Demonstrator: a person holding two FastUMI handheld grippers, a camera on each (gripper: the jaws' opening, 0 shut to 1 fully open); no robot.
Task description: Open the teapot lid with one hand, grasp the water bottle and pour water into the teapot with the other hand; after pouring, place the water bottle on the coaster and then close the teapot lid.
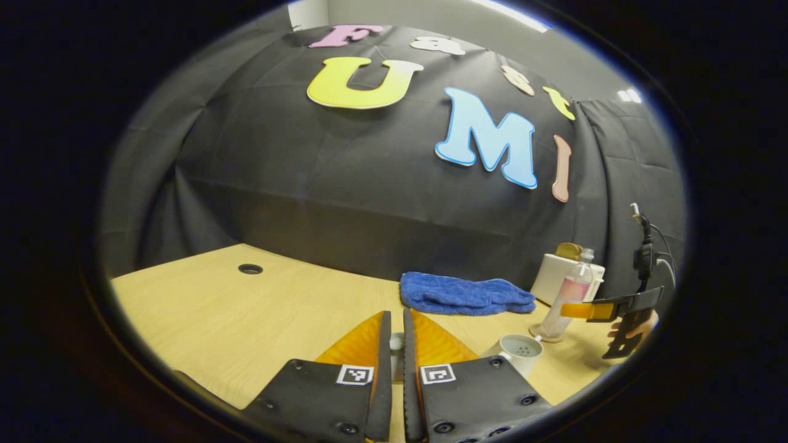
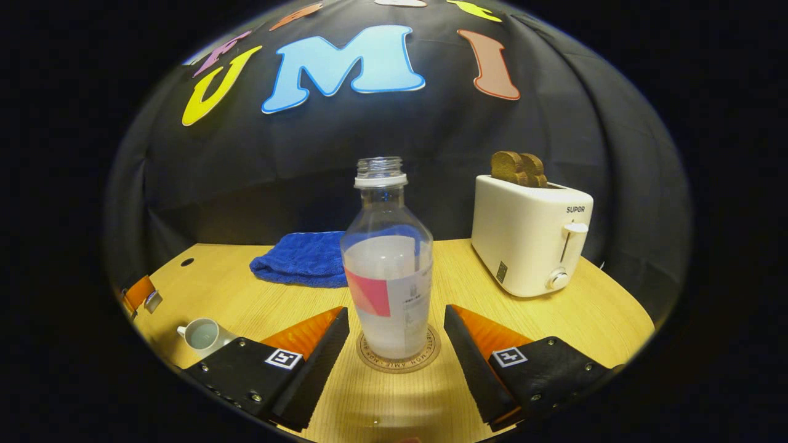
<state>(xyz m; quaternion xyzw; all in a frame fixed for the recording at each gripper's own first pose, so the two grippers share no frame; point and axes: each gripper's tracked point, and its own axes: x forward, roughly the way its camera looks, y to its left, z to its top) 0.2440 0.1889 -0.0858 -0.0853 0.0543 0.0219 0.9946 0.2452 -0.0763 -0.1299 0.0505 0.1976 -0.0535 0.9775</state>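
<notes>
Wooden tabletop (image 2: 554, 320) carries the upright water bottle (image 2: 388, 271) on its coaster (image 2: 398, 360), centred between the spread right gripper (image 2: 396, 335), while the left gripper (image 1: 397, 344), pinching the lid (image 1: 397, 342), hangs just left of the open teapot (image 1: 520, 352).

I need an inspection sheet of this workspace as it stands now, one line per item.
Surface: wooden table, with a round hole.
Job's things: water bottle upright on coaster, uncapped, part full; teapot lidless.
Clutter: blue towel; toaster with bread.
Grippers: left gripper shut on a small white thing, probably the lid; right gripper open, either side of the bottle.
Cables: one behind the right gripper.
Surroundings: black cloth wall.
</notes>
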